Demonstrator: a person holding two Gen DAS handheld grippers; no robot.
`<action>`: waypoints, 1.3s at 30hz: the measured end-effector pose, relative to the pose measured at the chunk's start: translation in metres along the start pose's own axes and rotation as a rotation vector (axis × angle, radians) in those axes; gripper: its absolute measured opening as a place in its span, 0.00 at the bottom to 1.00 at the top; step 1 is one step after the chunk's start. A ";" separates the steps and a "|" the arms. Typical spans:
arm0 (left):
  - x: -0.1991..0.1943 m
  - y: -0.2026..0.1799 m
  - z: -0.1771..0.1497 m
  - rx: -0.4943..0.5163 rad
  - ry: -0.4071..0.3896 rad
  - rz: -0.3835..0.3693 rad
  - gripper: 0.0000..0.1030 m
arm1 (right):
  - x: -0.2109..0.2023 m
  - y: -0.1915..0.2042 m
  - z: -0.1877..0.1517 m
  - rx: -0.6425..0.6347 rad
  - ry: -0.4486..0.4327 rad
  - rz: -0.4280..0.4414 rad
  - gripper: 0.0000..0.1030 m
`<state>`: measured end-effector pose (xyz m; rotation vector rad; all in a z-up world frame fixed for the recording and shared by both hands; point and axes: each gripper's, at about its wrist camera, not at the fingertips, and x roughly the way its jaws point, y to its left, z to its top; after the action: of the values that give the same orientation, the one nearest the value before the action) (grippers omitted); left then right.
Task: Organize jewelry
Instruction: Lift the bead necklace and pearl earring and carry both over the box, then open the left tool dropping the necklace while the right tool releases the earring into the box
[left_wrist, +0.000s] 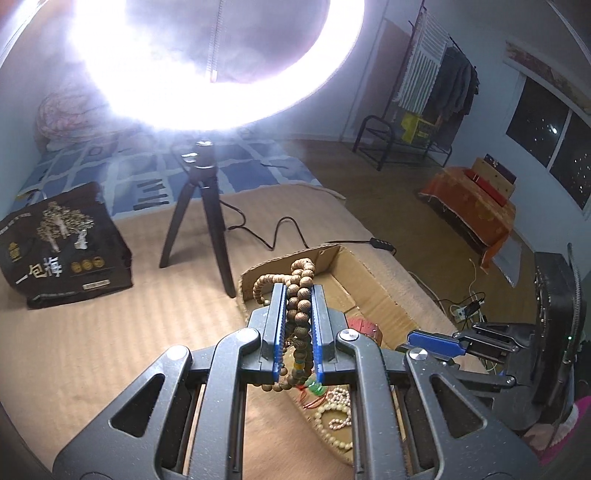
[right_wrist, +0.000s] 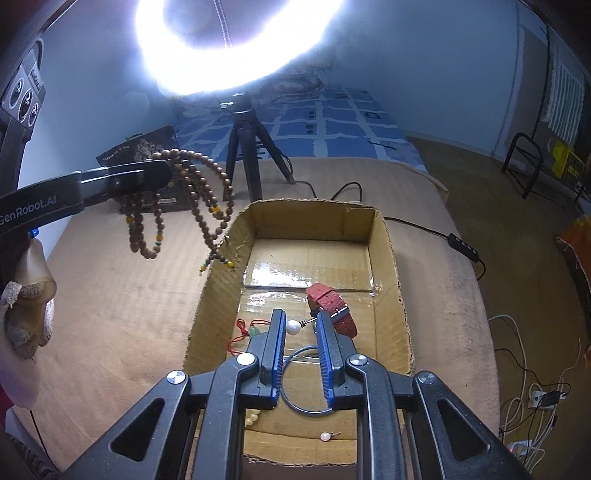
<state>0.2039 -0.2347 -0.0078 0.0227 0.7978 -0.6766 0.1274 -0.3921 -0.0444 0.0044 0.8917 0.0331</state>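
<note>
My left gripper (left_wrist: 298, 291) is shut on a long string of brown wooden beads (left_wrist: 300, 295), held in the air left of an open cardboard box (right_wrist: 386, 236). The beads dangle in loops in the right wrist view (right_wrist: 205, 206), near the box's left wall. My right gripper (right_wrist: 301, 321) hovers over the box with its jaws partly apart around a grey metal ring (right_wrist: 291, 400). A pearl earring (right_wrist: 293, 327) lies between the fingertips. A red watch strap (right_wrist: 332, 306), a red cord with green bead (right_wrist: 251, 330), a small pearl (right_wrist: 325, 436) and pale beads (right_wrist: 253, 419) lie in the box.
The box sits on a tan blanket (right_wrist: 122, 314). A ring light on a black tripod (right_wrist: 245, 147) stands behind it, its cable (right_wrist: 428, 230) running right. A dark printed bag (left_wrist: 62, 243) lies at the left. Cream bead strands (left_wrist: 332, 410) show under the left gripper.
</note>
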 end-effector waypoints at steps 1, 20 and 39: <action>0.004 -0.002 0.000 0.005 0.001 0.003 0.10 | 0.001 -0.002 0.000 0.004 0.000 0.000 0.15; 0.054 -0.019 0.001 -0.001 0.056 0.002 0.10 | 0.017 -0.032 -0.006 0.079 0.037 0.003 0.15; 0.062 -0.018 -0.001 -0.007 0.076 0.036 0.45 | 0.020 -0.029 -0.009 0.061 0.041 -0.001 0.71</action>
<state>0.2243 -0.2836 -0.0457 0.0568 0.8707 -0.6416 0.1337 -0.4205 -0.0660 0.0605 0.9334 0.0046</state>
